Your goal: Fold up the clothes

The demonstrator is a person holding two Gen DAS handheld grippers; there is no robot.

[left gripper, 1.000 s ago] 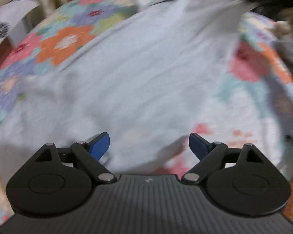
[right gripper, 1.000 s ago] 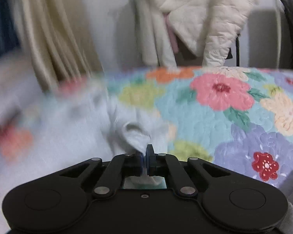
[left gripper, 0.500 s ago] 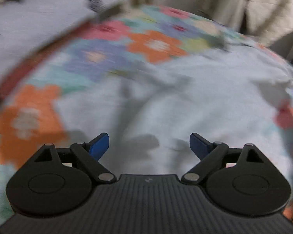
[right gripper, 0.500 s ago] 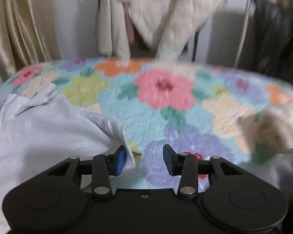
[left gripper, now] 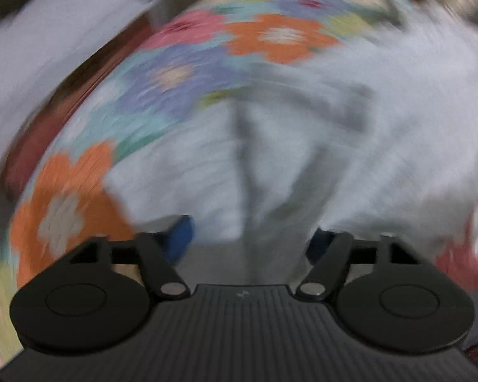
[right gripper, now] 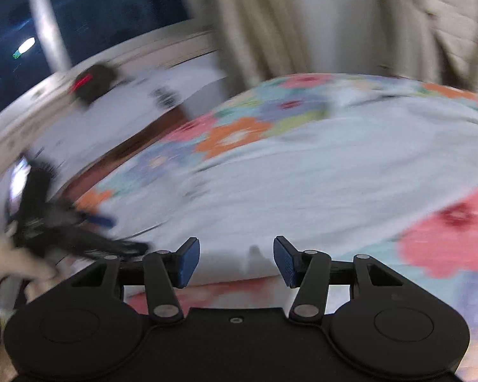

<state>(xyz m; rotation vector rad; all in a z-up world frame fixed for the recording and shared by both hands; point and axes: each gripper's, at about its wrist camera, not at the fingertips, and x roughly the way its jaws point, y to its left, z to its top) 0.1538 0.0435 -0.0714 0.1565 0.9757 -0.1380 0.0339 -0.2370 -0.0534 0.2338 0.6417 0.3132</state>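
Observation:
A pale grey garment (left gripper: 350, 133) lies spread on the floral quilt (left gripper: 271, 35); the left wrist view is heavily blurred. My left gripper (left gripper: 251, 238) points down at the garment's near left part. Its jaws are closing, still wide apart, with a ridge of cloth between them. In the right wrist view the garment (right gripper: 334, 165) covers the middle of the bed. My right gripper (right gripper: 235, 261) hovers over its near hem with its jaws opening and nothing pinched between the blue pads (right gripper: 188, 262). The left gripper (right gripper: 63, 222) shows as a dark blur at the garment's left edge.
The quilt (right gripper: 446, 238) reaches the bed's left edge, where a brown frame (right gripper: 133, 149) and a white surface (right gripper: 118, 105) with a dark object (right gripper: 92, 82) lie. Curtains (right gripper: 248, 22) and a cream quilted jacket (right gripper: 446, 16) hang behind. A pale sleeve (right gripper: 3, 254) is at the far left.
The right gripper let go of the cloth fold it pinched, opened, and swung left across the bed. The left gripper shifted to the garment's left part and its jaws narrowed.

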